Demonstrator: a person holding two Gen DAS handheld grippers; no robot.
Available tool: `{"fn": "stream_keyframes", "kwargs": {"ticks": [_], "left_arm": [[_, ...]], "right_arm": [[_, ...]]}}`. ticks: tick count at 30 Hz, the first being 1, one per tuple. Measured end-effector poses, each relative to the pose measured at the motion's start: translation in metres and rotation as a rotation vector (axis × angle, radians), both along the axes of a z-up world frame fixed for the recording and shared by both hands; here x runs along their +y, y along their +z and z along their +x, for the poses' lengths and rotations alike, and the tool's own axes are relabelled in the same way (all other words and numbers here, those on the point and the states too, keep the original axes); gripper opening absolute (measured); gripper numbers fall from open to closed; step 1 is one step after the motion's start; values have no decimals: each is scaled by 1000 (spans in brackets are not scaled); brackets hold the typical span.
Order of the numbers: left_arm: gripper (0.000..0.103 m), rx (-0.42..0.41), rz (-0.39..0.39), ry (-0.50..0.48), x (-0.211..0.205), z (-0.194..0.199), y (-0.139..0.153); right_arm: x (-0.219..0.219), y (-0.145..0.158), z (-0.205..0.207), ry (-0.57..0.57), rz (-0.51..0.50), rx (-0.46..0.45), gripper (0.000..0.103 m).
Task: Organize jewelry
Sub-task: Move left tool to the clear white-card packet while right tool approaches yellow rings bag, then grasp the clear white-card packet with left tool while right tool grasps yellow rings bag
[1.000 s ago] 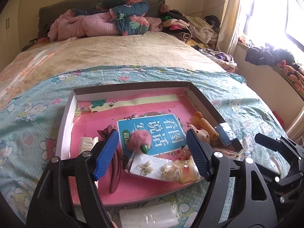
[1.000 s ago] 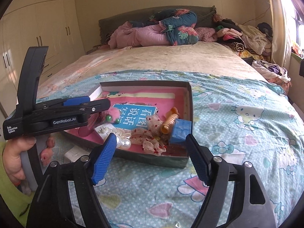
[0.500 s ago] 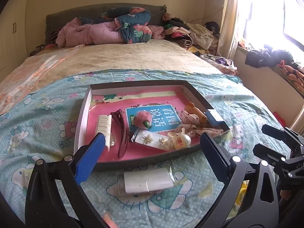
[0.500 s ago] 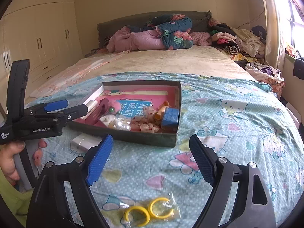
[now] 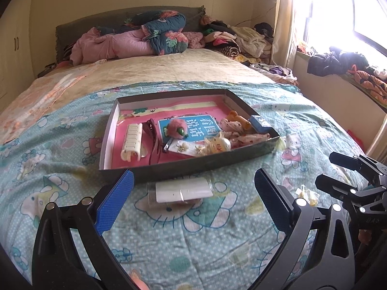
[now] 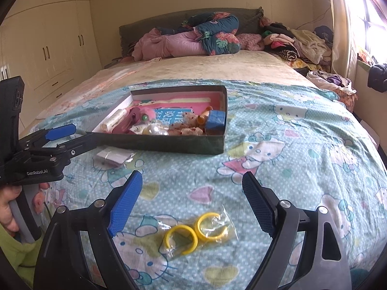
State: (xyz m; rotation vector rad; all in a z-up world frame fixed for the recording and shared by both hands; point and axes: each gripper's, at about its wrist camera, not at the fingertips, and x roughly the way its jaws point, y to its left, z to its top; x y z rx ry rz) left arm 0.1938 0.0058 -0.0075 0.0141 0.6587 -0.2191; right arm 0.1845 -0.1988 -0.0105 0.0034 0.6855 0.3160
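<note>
A shallow dark box with a pink floor (image 5: 251, 150) (image 6: 169, 142) lies on the bed. It holds a white comb clip (image 5: 131, 142), a dark red hair clip (image 5: 154, 142), a pink pompom (image 5: 176, 129), earrings on a card (image 5: 187, 148), a blue box (image 5: 260, 123) (image 6: 216, 119) and other pieces. My left gripper (image 5: 193, 205) is open and empty, above a white item in a clear bag (image 5: 182, 189) (image 6: 113, 155) in front of the box. My right gripper (image 6: 192, 199) is open and empty, above a clear bag with two yellow rings (image 6: 197, 228).
The bed has a Hello Kitty sheet (image 6: 278, 157). Pink and blue quilts (image 5: 135, 39) and a heap of clothes (image 5: 241, 39) lie at its head. A window sill with clothes (image 5: 350, 67) is on the right, white wardrobes (image 6: 43, 48) on the left.
Both grippers have pulled back from the box toward the near end of the bed. The bagged white item and the bagged yellow rings have come into view beneath them.
</note>
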Motion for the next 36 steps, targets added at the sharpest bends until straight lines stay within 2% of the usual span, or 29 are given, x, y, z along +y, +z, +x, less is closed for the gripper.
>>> {"fn": "stream_keyframes", "kwargs": {"ticks": [20,31,36], "left_arm": [[91,45,22,-4,-5,-11,-28],[91,107,48,37,0,5,-53],[91,115,37,62,2,16,-58]], "right_arm": [[-2,-28,-26,-39,-13,86,82],[9,-57,-15,-22,12,205,82],[17,-60,-6,-14,18,206,82]]}}
